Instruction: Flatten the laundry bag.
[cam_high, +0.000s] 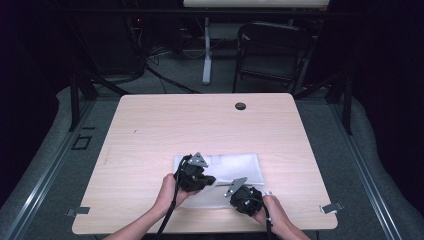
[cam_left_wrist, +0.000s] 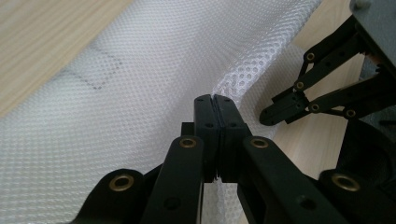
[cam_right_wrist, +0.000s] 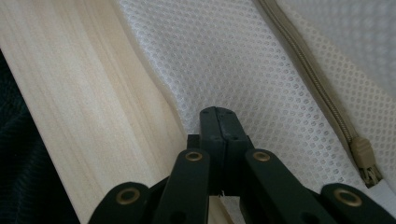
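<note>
Dark room, cables and a folding chair (cam_high: 272, 52) behind; pale wood tabletop (cam_high: 165, 125) in the middle, grommet hole (cam_high: 240, 106) near its far edge.

White mesh bag (cam_high: 235, 167) lies flat on the near half of the tabletop, long side running left to right. Both grippers sit at its near edge, hands coming in from the bottom.

Left gripper (cam_left_wrist: 215, 100): in the high view it is over the bag's near-left part (cam_high: 196, 176). Its own view shows the jaws pressed together, with a raised fold of mesh running up into the tips and a strip of mesh showing below, between the jaw bars. Clamped on the bag edge. Mesh spreads away to the left of the jaws; a faint stitched square (cam_left_wrist: 93, 70) shows on it.

Right gripper (cam_right_wrist: 218, 112): in the high view at the bag's near-right edge (cam_high: 245, 199), just beside the left one. Jaws together, tips right at the bag's border where mesh meets bare wood; a small pucker of mesh meets the tips, and a little mesh shows between the bars, so it pinches the bag edge. Beige zipper (cam_right_wrist: 308, 74) runs diagonally past on the right, its pull (cam_right_wrist: 366, 161) lying near the jaws, not touching.

Right gripper also shows in the left gripper view, jaws closed, low on the bag's edge (cam_left_wrist: 275, 114).
</note>
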